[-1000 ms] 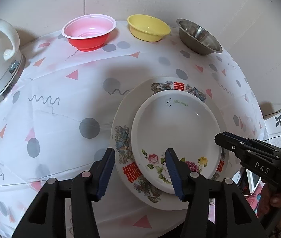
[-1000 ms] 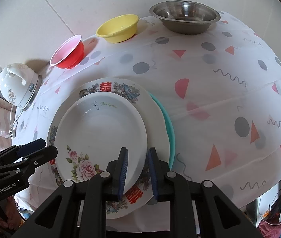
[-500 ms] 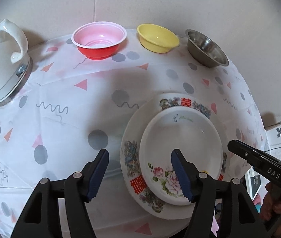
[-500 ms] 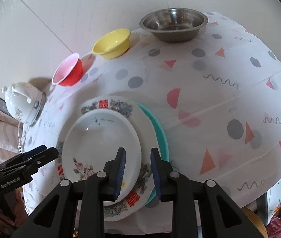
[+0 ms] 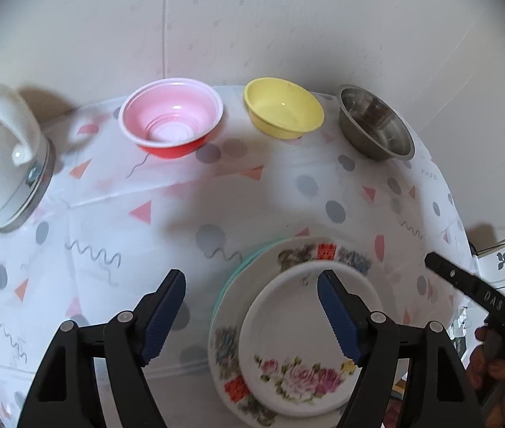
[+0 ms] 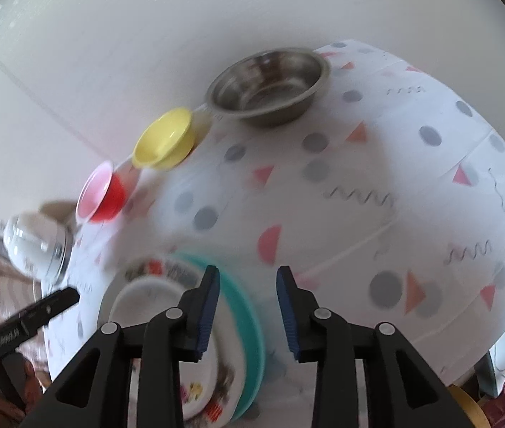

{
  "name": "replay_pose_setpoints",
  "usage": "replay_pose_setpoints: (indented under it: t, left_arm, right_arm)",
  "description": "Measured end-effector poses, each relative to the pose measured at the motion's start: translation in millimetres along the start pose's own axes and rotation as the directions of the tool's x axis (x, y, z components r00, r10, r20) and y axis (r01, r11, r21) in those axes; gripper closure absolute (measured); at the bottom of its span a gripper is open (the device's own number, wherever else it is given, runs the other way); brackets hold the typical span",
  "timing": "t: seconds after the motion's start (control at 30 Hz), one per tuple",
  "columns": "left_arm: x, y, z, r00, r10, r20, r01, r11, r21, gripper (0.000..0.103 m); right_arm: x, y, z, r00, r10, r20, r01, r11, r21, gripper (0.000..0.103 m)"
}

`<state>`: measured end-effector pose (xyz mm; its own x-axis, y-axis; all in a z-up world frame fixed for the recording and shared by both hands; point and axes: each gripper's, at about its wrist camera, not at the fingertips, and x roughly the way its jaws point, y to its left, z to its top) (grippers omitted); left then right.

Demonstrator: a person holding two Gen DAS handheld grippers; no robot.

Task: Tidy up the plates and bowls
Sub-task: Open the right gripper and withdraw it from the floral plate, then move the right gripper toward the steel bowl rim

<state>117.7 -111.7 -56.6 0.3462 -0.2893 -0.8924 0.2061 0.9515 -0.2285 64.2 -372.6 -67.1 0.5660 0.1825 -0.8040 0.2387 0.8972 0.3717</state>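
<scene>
Now both jaws, just opening, hold nothing.

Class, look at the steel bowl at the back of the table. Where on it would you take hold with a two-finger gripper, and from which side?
Grip the rim of the steel bowl, one finger inside and one outside. It stands upright and open, and its wall looks thin enough to pinch. Probably come from above at the near edge, since a wall is close behind it and the yellow bowl sits beside it. The right gripper is open and seems nearer.
</scene>
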Motion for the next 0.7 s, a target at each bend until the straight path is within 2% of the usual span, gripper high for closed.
replay_pose_setpoints:
  t: [0.2, 0.4, 0.7]
  left_arm:
    - [13.1, -17.9, 19.0, 0.999, 0.034, -0.009, -0.034, 0.999, 0.026, 0.023]
    - [26.3, -31.9, 36.4, 0.998, 0.063, -0.025, -0.063, 0.998, 0.022, 0.021]
    - [39.0, -41.5, 56.6, 0.993, 0.106, -0.051, -0.107, 0.994, -0.016, 0.020]
  right_arm:
    - [4.8, -21.4, 43.0, 0.998, -0.024, 0.062, 0.021, 0.998, 0.055, 0.064]
    - [18.4, -48.6, 93.2, 0.995, -0.010, 0.097, -0.004, 0.989, 0.150, 0.063]
    - [68.0, -81.4, 152.6, 0.998, 0.002, 0.070, -0.023, 0.954, 0.298, 0.063]
